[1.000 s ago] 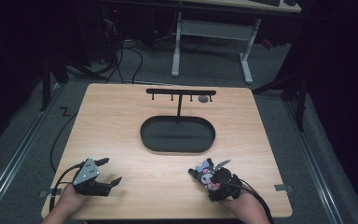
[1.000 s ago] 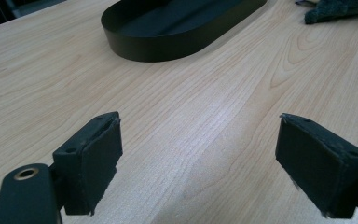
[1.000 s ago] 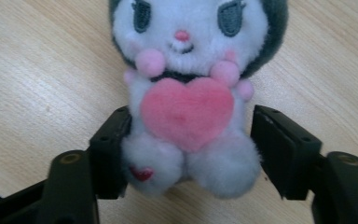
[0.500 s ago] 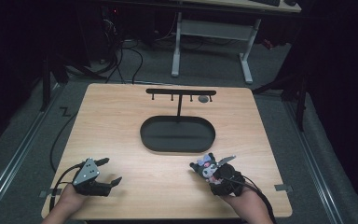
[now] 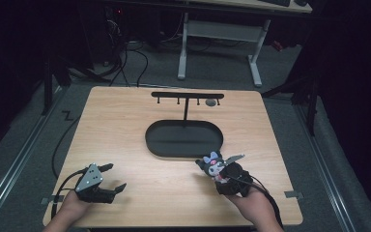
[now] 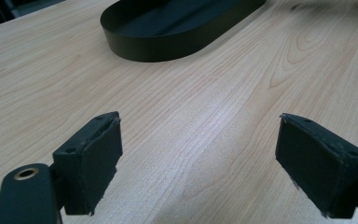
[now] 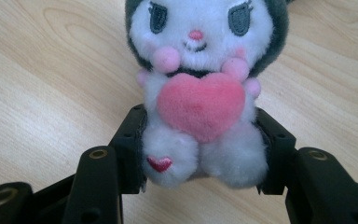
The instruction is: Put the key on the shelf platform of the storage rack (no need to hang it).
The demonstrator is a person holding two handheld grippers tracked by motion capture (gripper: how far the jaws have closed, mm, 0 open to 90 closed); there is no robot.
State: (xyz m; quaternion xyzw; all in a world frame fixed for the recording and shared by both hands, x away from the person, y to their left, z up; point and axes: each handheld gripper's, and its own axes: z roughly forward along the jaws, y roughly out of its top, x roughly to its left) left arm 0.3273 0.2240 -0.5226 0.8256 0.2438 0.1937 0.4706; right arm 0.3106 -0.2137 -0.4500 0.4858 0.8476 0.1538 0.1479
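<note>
From above, the right tongs (image 5: 222, 175) hold a plush toy (image 5: 212, 165) at the near right of the bench (image 5: 125, 125), beside a black oval tray (image 5: 183, 145); the left tongs (image 5: 110, 181) rest at the near left. Its own view shows the left tongs (image 6: 198, 163) wide apart, empty. The right tongs (image 7: 200, 154) pinch the plush toy (image 7: 203, 84) around its lower body: soft, light, likely squashy, best gripped there.
</note>
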